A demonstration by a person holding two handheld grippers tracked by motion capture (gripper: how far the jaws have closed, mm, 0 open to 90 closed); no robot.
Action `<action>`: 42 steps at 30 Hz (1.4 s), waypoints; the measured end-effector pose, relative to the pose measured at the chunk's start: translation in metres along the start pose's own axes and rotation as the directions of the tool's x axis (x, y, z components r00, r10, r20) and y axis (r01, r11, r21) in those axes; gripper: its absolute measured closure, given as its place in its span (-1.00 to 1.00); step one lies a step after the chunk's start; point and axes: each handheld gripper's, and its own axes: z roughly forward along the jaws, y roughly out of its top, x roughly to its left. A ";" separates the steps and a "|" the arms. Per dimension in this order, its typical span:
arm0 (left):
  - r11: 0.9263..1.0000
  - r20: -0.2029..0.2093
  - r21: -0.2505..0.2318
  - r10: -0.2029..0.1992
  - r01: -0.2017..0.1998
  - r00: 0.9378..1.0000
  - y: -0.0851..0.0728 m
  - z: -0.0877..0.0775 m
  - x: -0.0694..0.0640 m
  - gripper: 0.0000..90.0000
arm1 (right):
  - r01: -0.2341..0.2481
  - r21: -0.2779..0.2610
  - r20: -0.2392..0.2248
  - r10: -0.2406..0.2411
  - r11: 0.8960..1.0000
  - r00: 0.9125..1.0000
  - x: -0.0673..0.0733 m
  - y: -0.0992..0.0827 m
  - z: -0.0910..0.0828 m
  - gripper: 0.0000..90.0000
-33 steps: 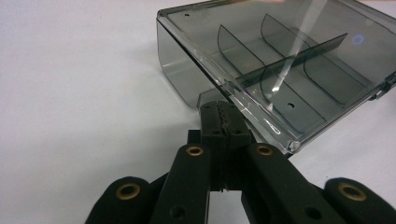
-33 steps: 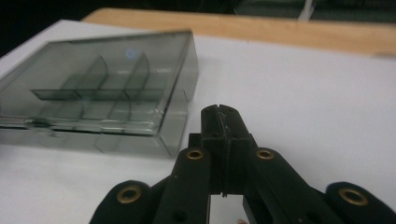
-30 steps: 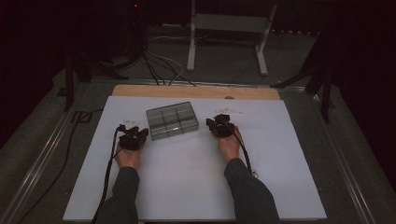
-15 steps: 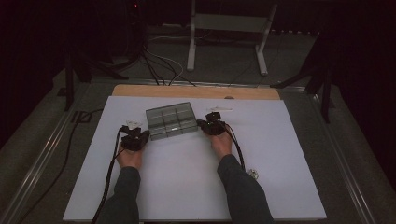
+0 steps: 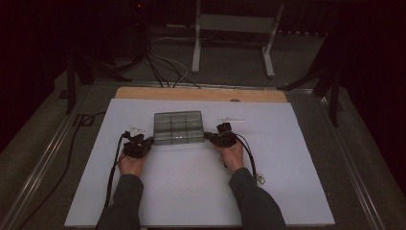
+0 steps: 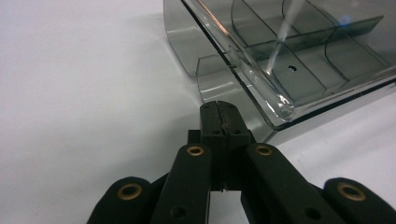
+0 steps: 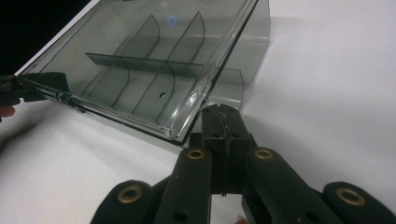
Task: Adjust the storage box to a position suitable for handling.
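Fingers (image 6: 219, 116) of the left gripper (image 5: 146, 142) and the right gripper (image 5: 209, 136) are pressed together — empty, tips at opposite near corners of the clear divided box (image 5: 178, 127) mid-table, likely to brace or nudge it.

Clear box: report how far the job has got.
Done: both closed tools have reached the clear box on the white sheet. In hand: the left hand-held gripper sits at one near corner, the right hand-held gripper at the other, by the front tabs. Left: the lid looks still down and the compartments empty.
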 end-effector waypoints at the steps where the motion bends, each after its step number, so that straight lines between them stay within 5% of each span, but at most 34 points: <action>1: 1.000 -0.001 0.004 0.008 -0.008 1.000 0.000 0.000 -0.002 1.00 | 0.001 -0.003 0.001 -0.001 1.000 1.000 0.000 -0.002 -0.002 1.00; 6: 1.000 -0.035 0.011 0.018 -0.017 0.999 0.003 0.002 -0.006 1.00 | 0.053 -0.012 0.059 -0.052 0.999 0.997 0.003 -0.002 -0.004 1.00; 12: 1.000 -0.059 0.010 -0.021 0.021 0.998 0.010 0.010 -0.004 1.00 | 0.049 -0.042 0.126 -0.043 0.998 0.991 0.003 0.007 0.003 1.00; 14: 0.999 -0.072 0.023 -0.024 0.026 0.997 0.013 0.015 -0.004 1.00 | 0.014 -0.036 0.135 -0.009 0.999 0.991 -0.002 0.007 0.009 1.00; 24: 0.999 -0.035 0.046 -0.023 0.024 0.999 0.013 0.016 -0.001 1.00 | -0.035 -0.007 0.089 0.036 0.999 0.995 -0.004 0.004 0.014 1.00; 28: 0.998 -0.031 0.052 0.021 -0.020 0.999 0.010 0.014 -0.010 1.00 | -0.041 0.007 0.079 0.040 0.999 0.996 -0.007 -0.001 0.005 1.00; 42: 0.997 -0.008 0.035 0.076 -0.075 0.997 -0.009 -0.003 -0.038 1.00 | -0.036 0.056 0.110 0.030 0.998 0.993 0.001 -0.023 -0.029 1.00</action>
